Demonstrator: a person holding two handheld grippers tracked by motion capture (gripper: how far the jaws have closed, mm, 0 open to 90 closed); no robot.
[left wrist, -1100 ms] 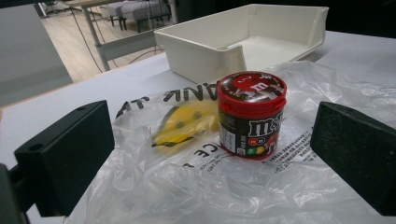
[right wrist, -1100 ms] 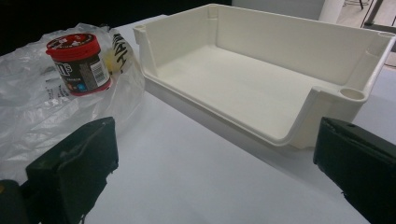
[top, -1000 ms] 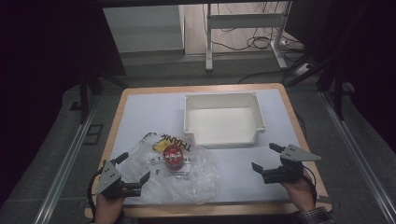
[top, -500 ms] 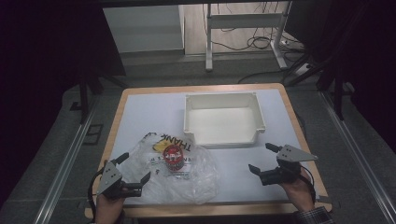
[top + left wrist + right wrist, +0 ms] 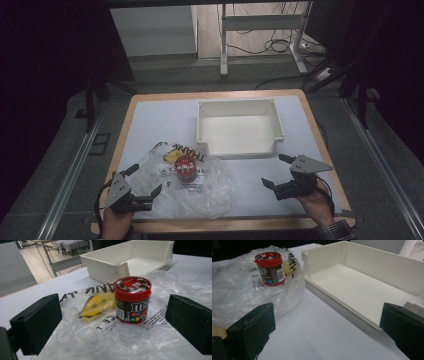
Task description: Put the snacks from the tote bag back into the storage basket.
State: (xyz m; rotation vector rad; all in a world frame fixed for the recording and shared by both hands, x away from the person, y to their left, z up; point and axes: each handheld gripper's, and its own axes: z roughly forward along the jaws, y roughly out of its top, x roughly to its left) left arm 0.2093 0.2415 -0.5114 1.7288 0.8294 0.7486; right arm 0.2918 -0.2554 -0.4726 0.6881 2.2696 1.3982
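- Red-lidded, brown round candy tub, one: upright on the plastic bag, near-left on the table, touched by neither gripper.
- Clear, crinkled plastic bag with black lettering and a yellow mark, one: spread flat under the tub.
- White, open rectangular plastic bin, one: at the table's centre, far of the bag, nothing inside.
- Left gripper, one: at the bag's near-left edge, jaws spread wide, holding nothing.
- Right gripper, one: near-right, just near of the bin, jaws spread wide, holding nothing.
- White-topped table with wooden edge, one.
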